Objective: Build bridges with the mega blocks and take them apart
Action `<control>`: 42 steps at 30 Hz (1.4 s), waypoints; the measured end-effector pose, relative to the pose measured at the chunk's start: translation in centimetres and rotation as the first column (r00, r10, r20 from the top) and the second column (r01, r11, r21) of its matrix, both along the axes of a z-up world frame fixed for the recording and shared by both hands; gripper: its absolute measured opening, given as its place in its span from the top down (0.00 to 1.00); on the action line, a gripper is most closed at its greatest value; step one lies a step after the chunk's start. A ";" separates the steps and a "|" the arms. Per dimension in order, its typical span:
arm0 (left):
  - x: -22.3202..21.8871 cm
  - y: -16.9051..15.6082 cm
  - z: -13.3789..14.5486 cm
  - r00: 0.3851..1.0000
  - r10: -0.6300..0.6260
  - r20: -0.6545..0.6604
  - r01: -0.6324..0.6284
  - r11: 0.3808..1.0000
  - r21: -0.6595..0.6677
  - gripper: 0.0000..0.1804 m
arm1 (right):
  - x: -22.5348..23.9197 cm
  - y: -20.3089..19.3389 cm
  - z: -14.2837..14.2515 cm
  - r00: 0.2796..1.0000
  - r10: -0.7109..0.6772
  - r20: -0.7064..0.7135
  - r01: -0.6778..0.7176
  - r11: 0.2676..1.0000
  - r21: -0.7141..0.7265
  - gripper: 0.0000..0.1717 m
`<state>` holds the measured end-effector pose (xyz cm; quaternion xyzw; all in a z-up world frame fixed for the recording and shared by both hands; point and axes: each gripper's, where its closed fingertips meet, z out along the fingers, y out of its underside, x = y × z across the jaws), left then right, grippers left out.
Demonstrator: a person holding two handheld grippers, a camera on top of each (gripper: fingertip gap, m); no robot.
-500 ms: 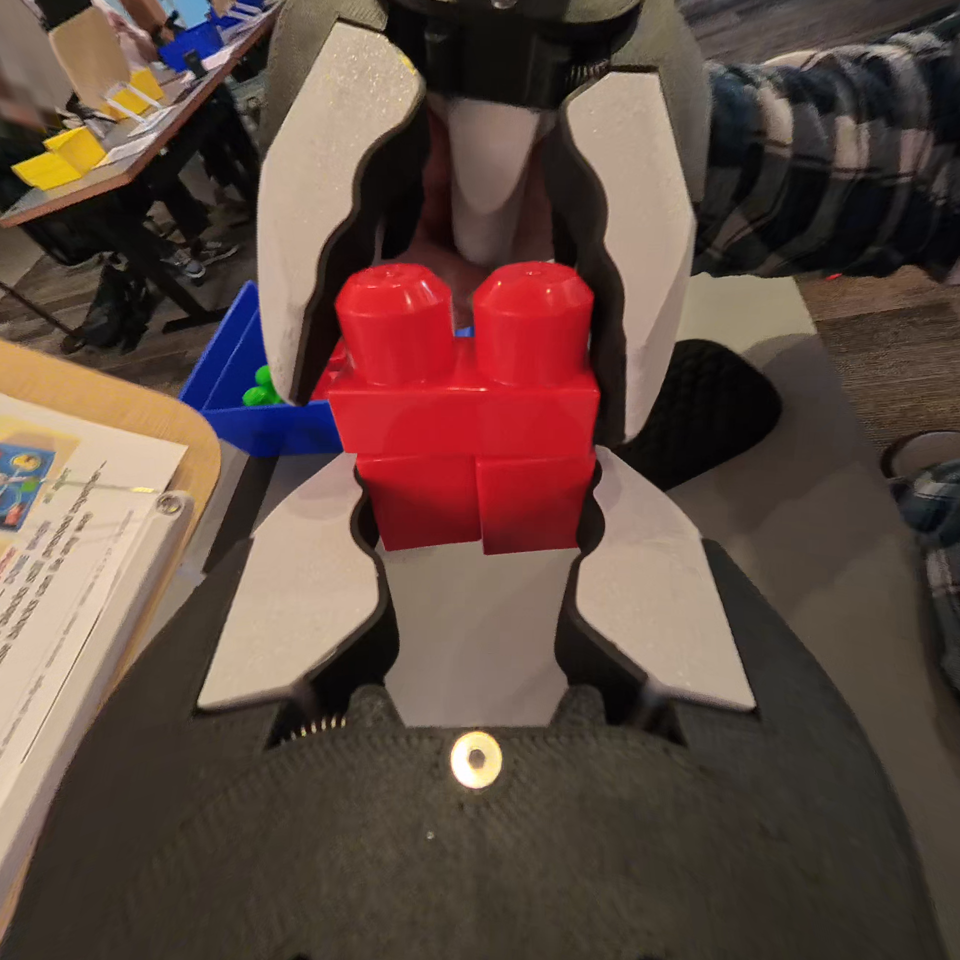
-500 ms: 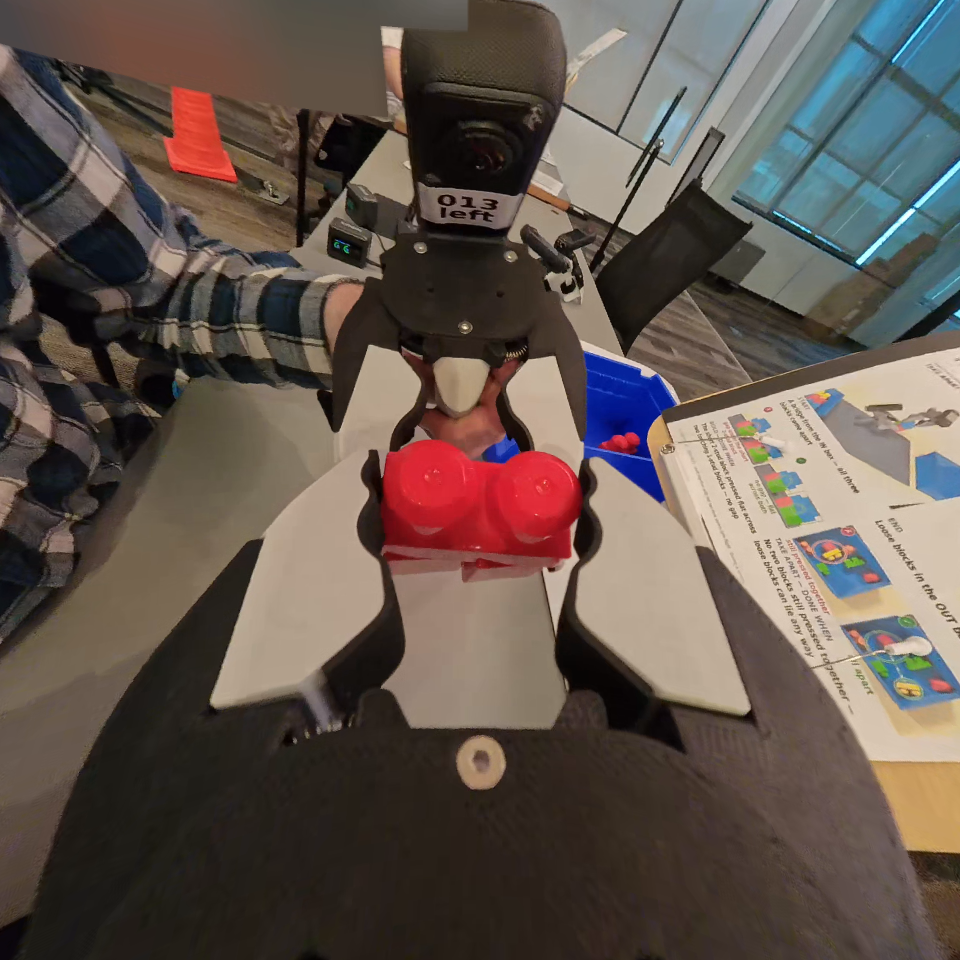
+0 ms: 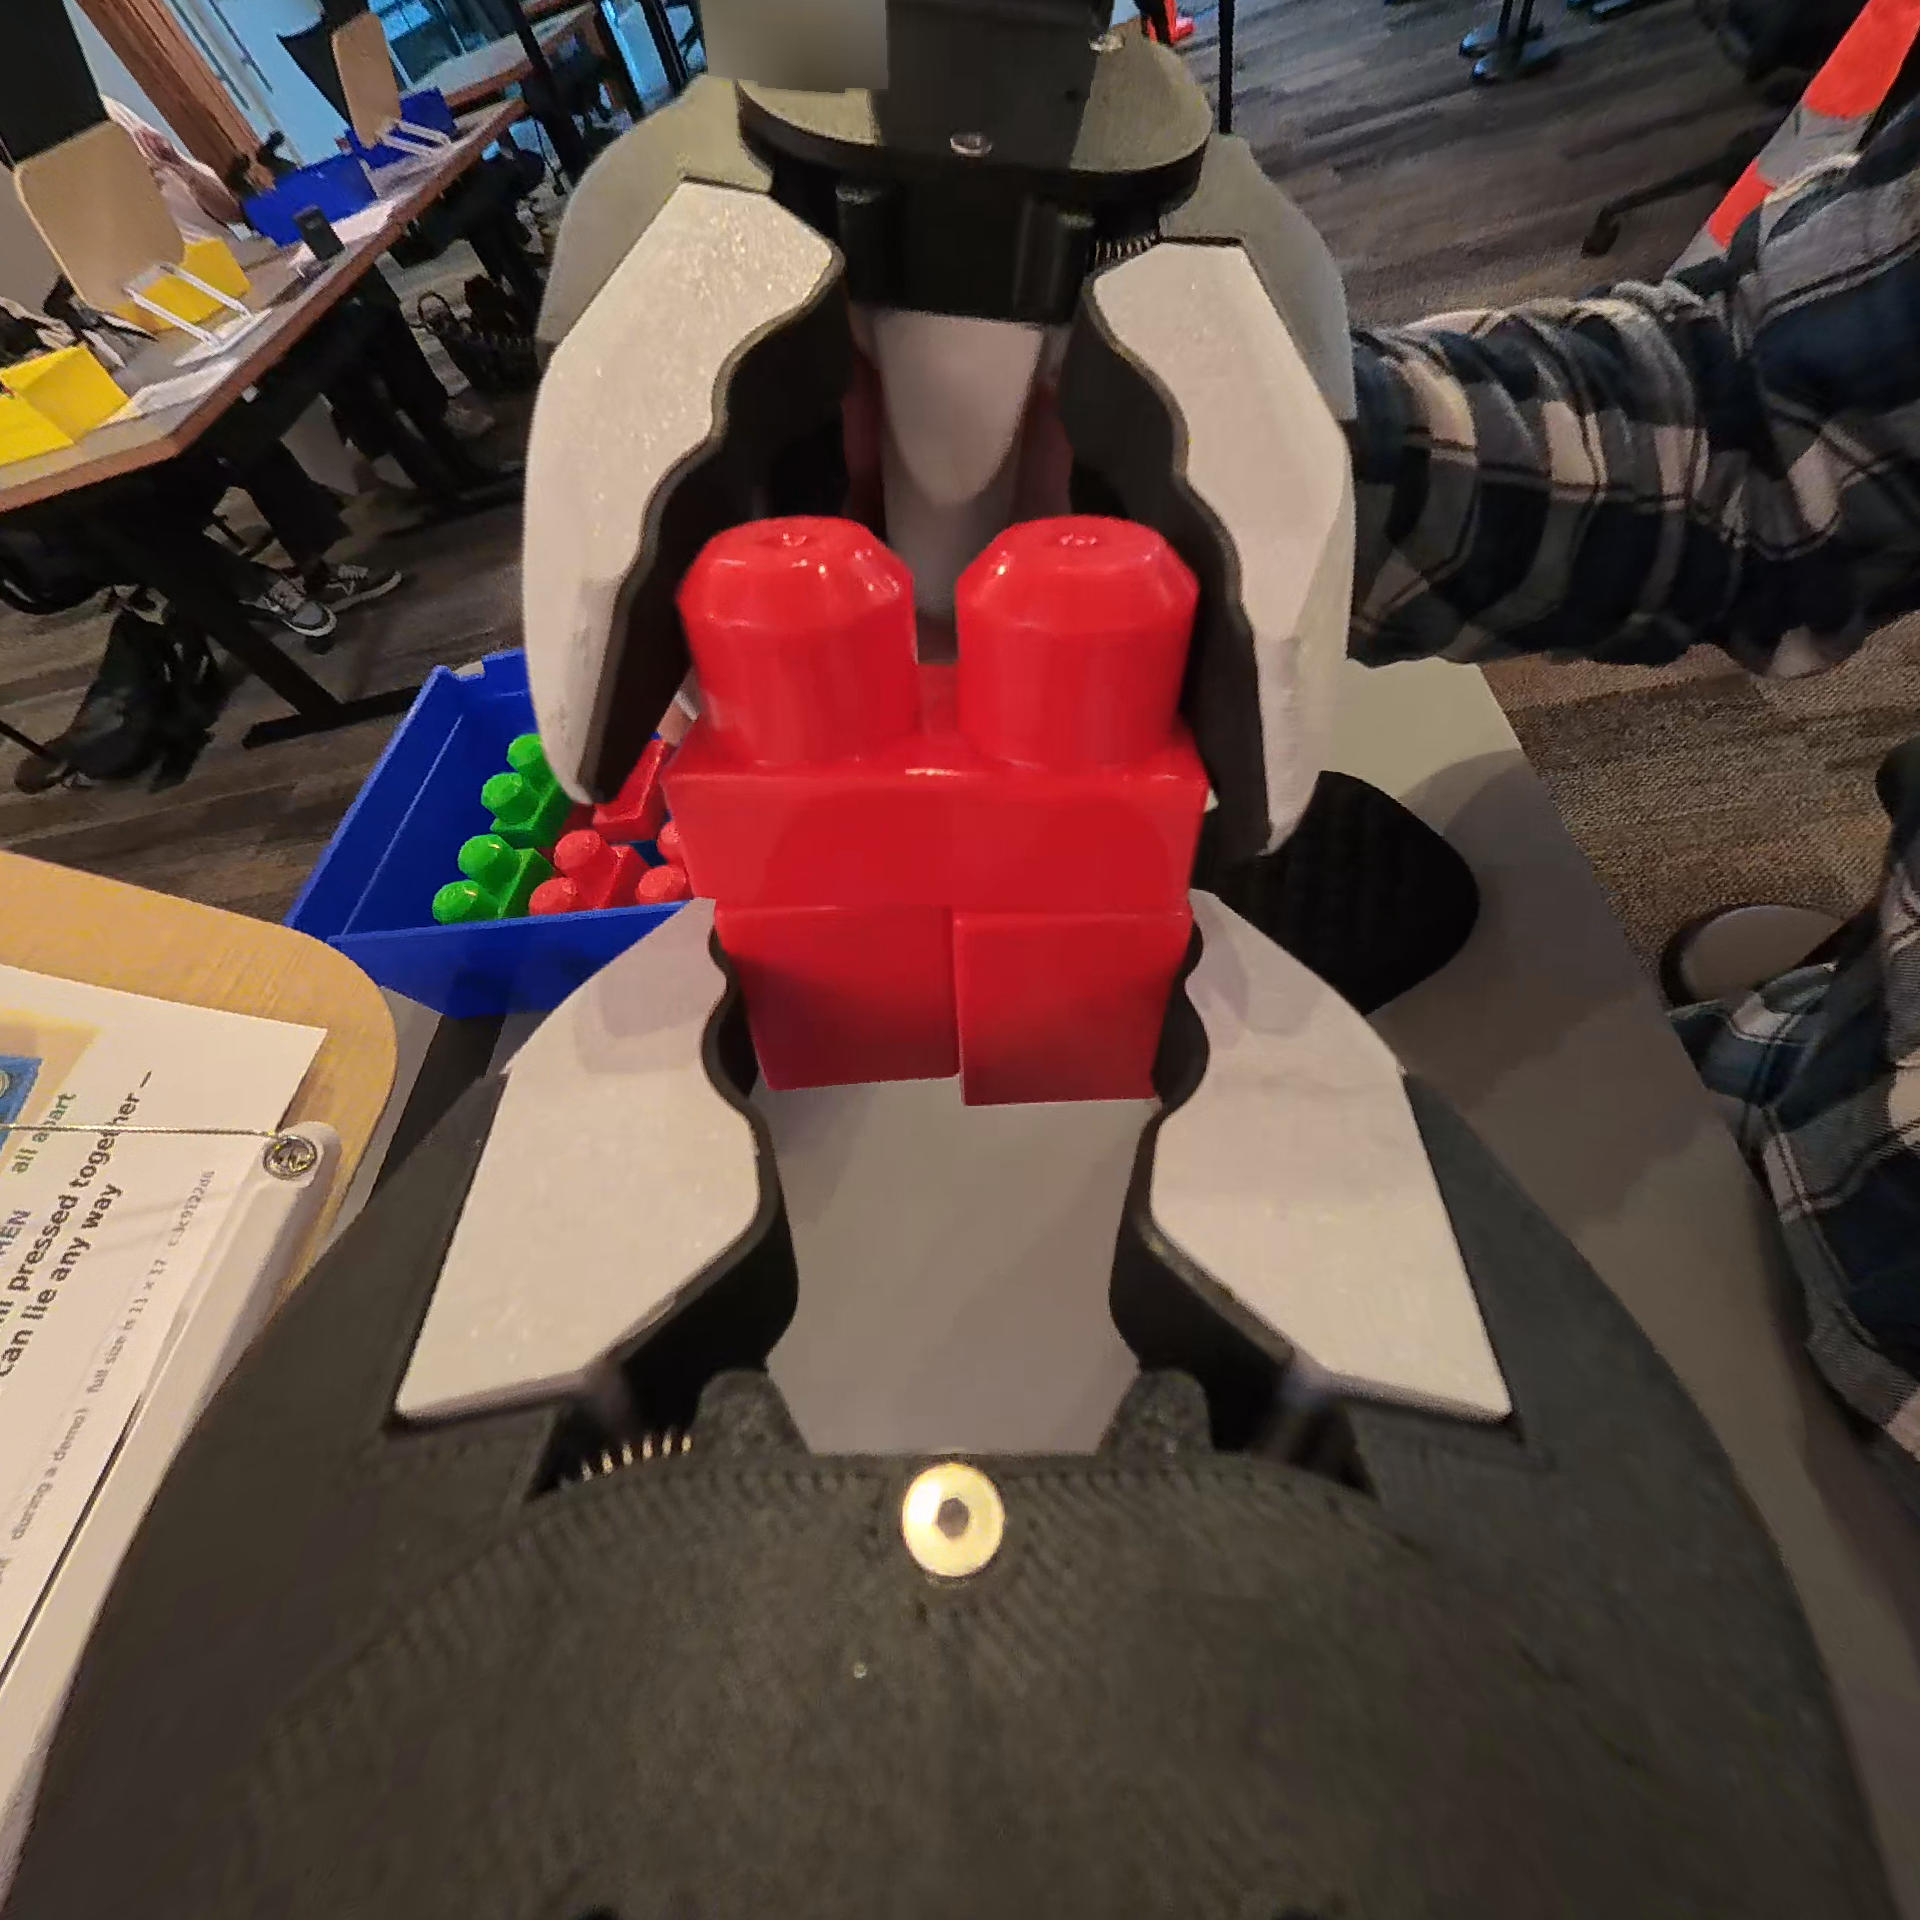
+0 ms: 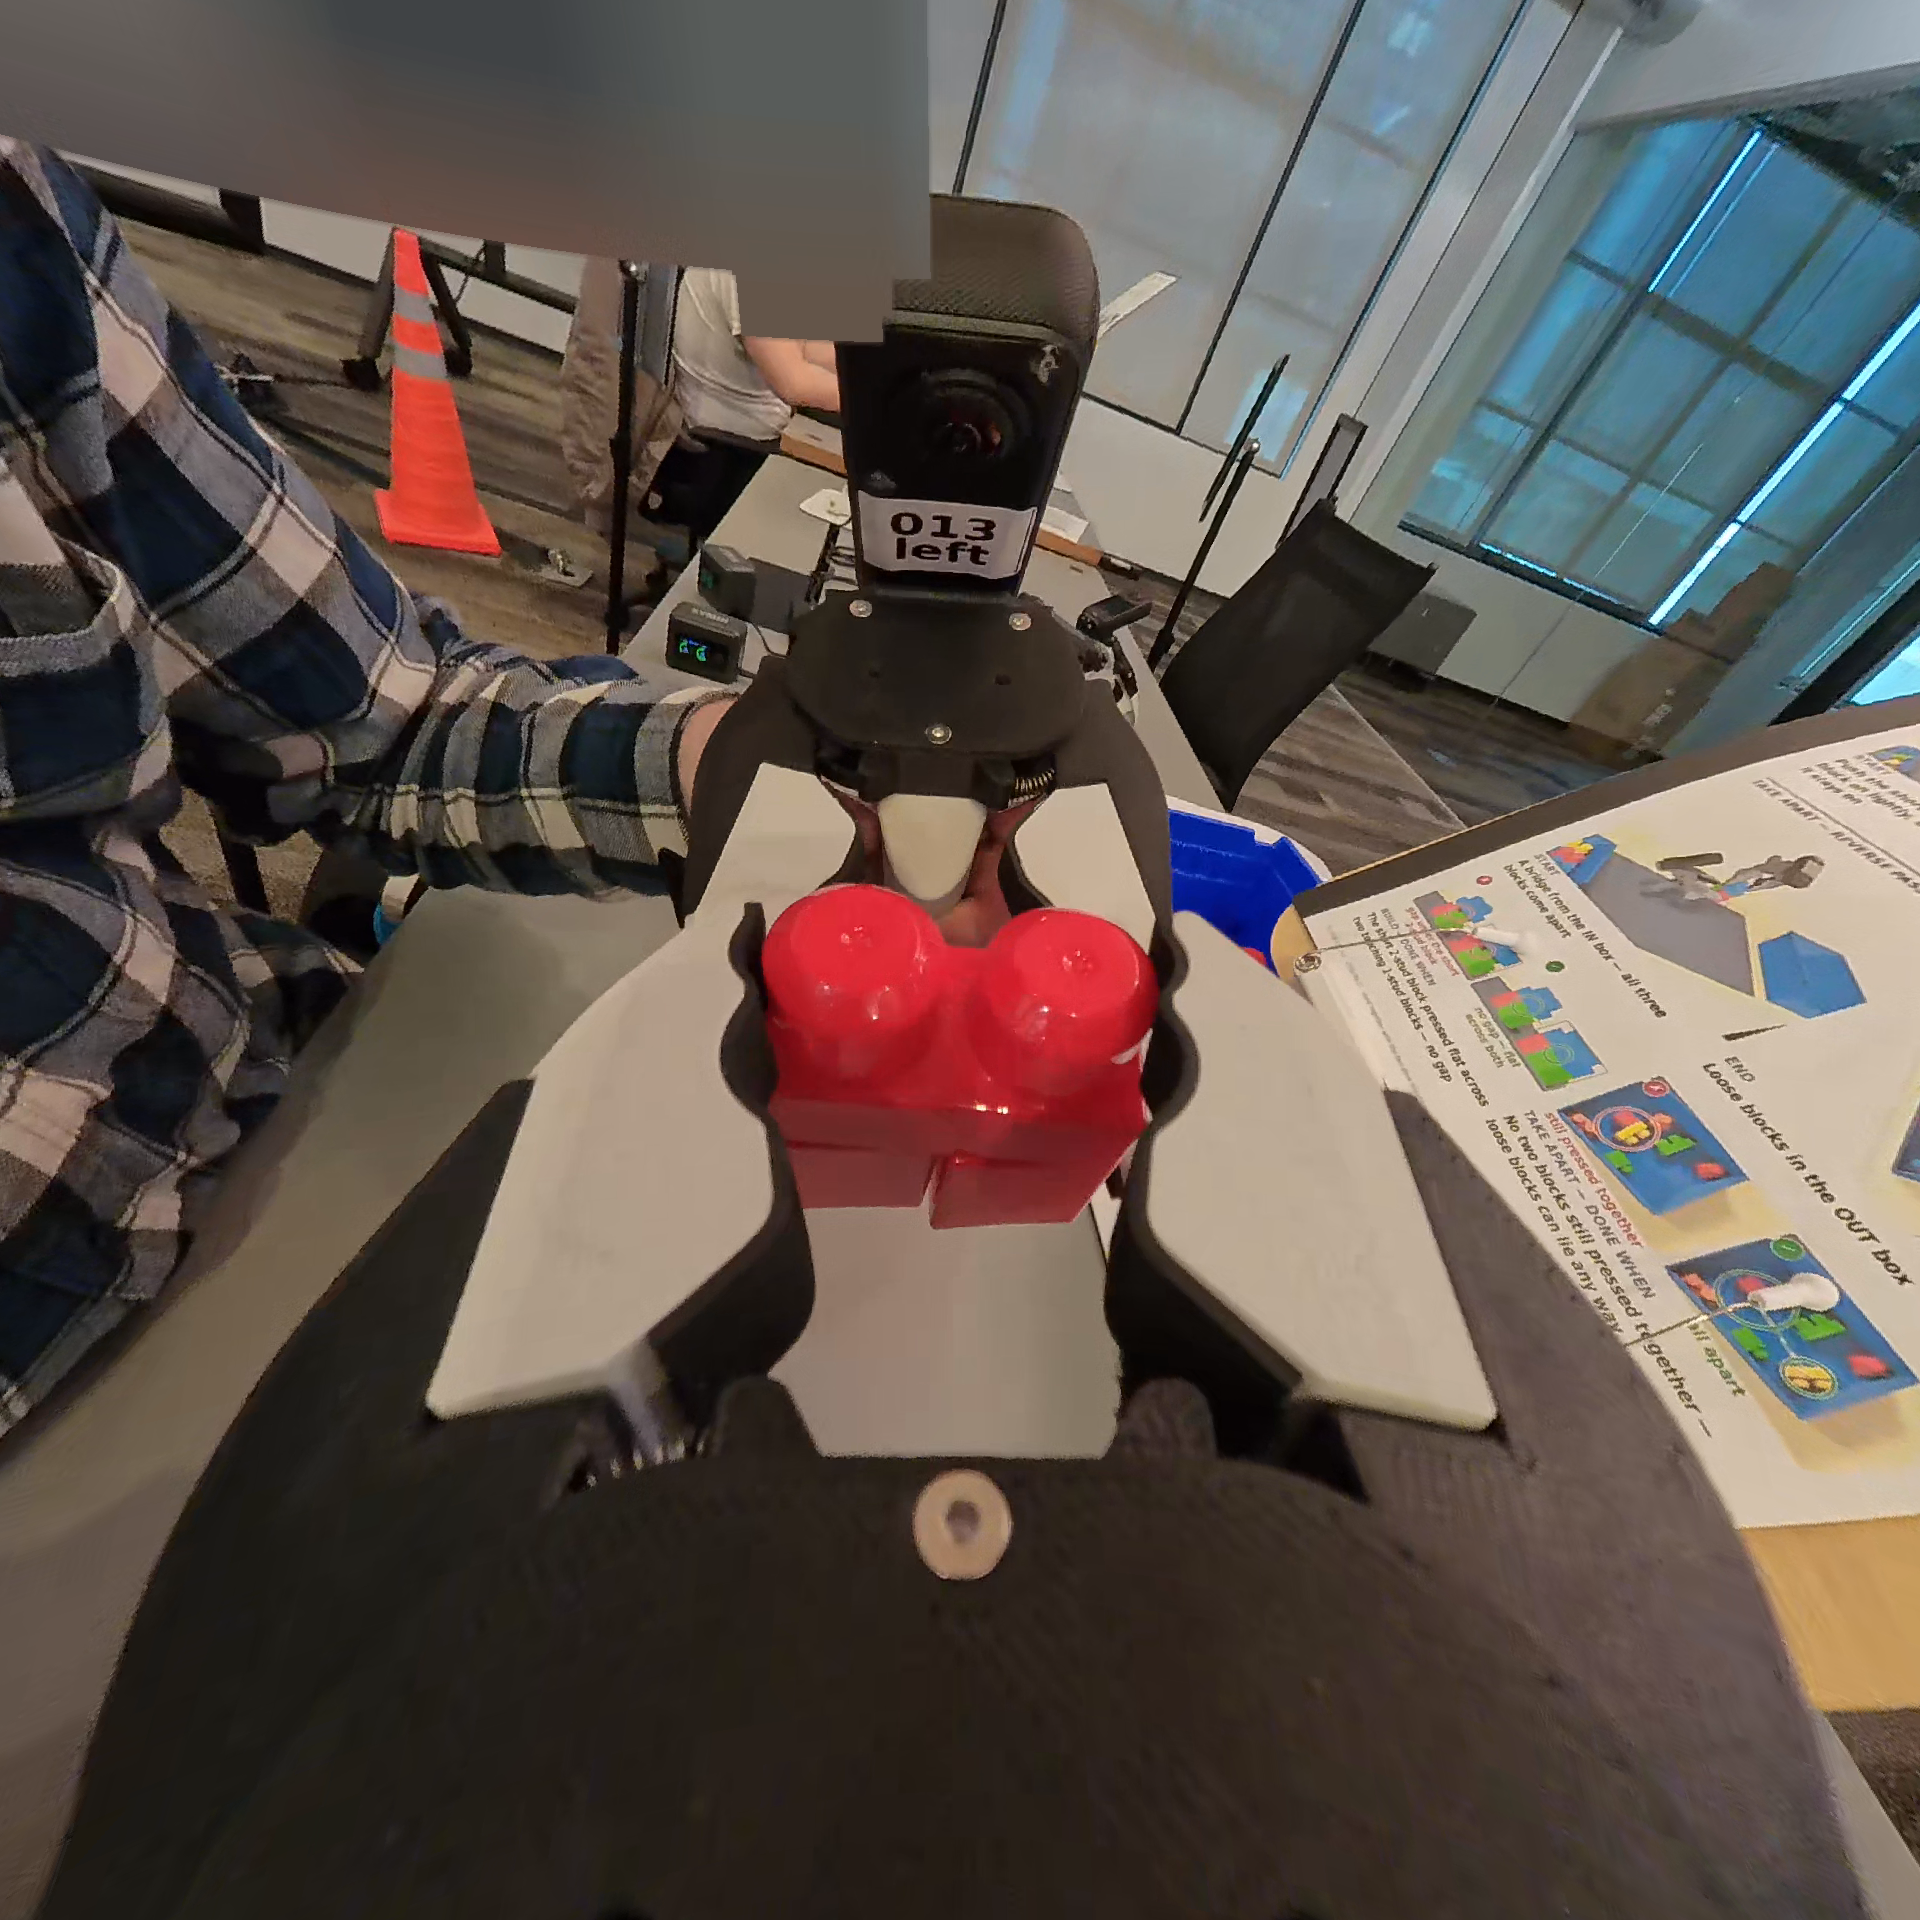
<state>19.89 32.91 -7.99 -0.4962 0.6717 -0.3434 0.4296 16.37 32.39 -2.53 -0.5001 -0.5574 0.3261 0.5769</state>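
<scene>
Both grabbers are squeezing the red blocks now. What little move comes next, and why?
Probably pull the top red block up with the right gripper while the left gripper keeps the two lower red blocks steady. The right one's fingers grip the top block's sides and the left one's the lower pair, so one small lift should separate them.

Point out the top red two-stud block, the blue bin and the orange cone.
top red two-stud block (image 3: 935, 831), left wrist view, front face.
blue bin (image 3: 416, 821), left wrist view, inner wall.
orange cone (image 4: 428, 416), right wrist view, mid-body.

Black gripper (image 3: 956, 997), plaid sleeve (image 3: 1621, 478)
</scene>
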 end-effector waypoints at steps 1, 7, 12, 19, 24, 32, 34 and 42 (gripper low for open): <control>0.0 0.0 0.1 1.000 -0.002 0.005 0.002 1.000 -0.005 0.59 | 0.0 0.1 0.1 1.000 -0.001 -0.007 0.001 1.000 -0.003 0.59; -0.1 0.4 0.6 0.998 -0.005 0.069 0.008 0.999 -0.047 0.59 | 0.2 0.5 0.5 0.998 -0.006 -0.057 0.005 1.000 -0.020 0.59; -0.3 1.0 1.4 0.990 0.005 0.143 0.011 0.994 -0.109 0.56 | 1.0 1.3 1.7 0.986 -0.008 -0.166 0.002 0.999 -0.041 0.59; -2.9 2.0 5.1 0.855 0.006 0.519 0.356 0.721 -0.595 0.62 | 3.1 0.6 4.6 0.936 0.099 -0.337 -0.099 0.995 0.017 0.59; -2.2 0.5 4.9 0.725 -0.014 0.688 0.625 0.434 -0.649 0.67 | 2.5 -0.8 5.0 0.915 0.212 -0.343 -0.199 0.977 0.072 0.59; -1.8 -1.1 6.0 0.557 0.019 0.831 0.784 0.317 -0.533 0.76 | 2.1 -2.3 5.2 0.884 0.325 -0.336 -0.309 0.945 0.102 0.59; -1.6 -1.4 6.0 0.552 0.034 0.833 0.783 0.323 -0.532 0.76 | 2.0 -2.6 5.2 0.881 0.342 -0.328 -0.322 0.940 0.114 0.59; -1.8 -1.6 5.8 0.538 0.065 0.841 0.792 0.304 -0.530 0.81 | 1.8 -3.3 4.6 0.908 0.348 -0.233 -0.319 0.935 0.153 0.59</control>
